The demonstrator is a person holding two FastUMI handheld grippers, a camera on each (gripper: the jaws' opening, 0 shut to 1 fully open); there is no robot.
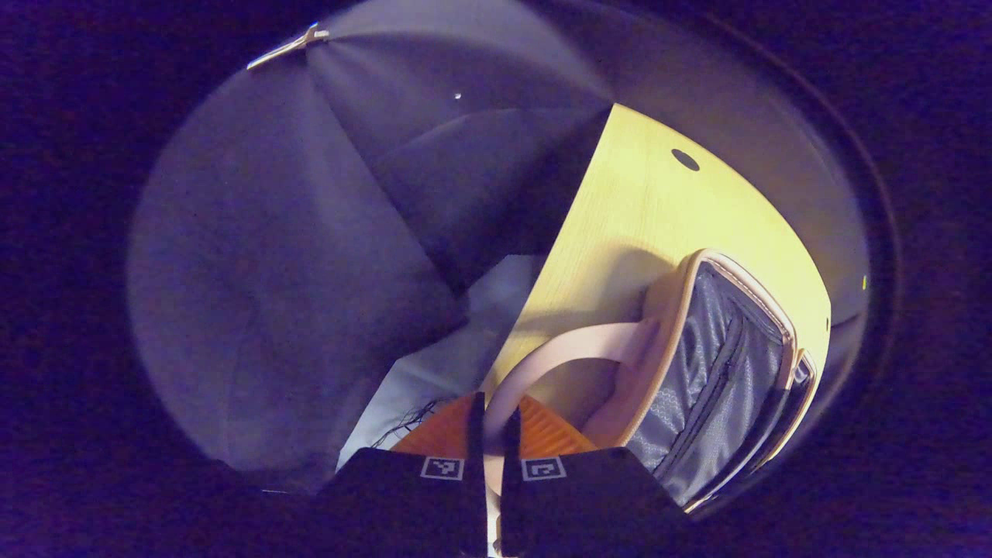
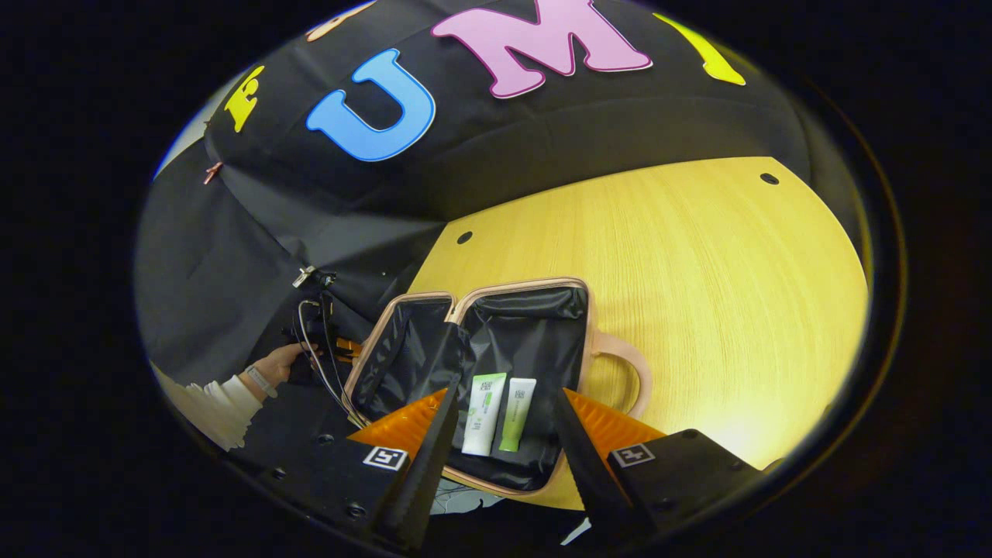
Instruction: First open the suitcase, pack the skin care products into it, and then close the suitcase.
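The suitcase [image 2: 535, 325] lies open on the wooden table [image 2: 697, 271], its dark lining showing. Two skin care tubes, one white [image 2: 483, 415] and one pale green [image 2: 517, 413], lie side by side in the nearer half. My right gripper [image 2: 505, 394] hovers open just above them, a finger on each side. The other half, the lid [image 2: 403, 349], stands tilted at the left. In the left gripper view, my left gripper [image 1: 493, 434] is shut on the lid's pink handle [image 1: 558, 349]. The lid's grey zipped lining [image 1: 721, 372] is beside it.
A hand [image 2: 275, 363] in a white sleeve [image 2: 217, 403] holds the left gripper past the table's left edge. A second pink handle [image 2: 629, 372] juts from the nearer half. Bare tabletop [image 1: 643, 209] with small round holes [image 2: 769, 178] stretches to the right and back.
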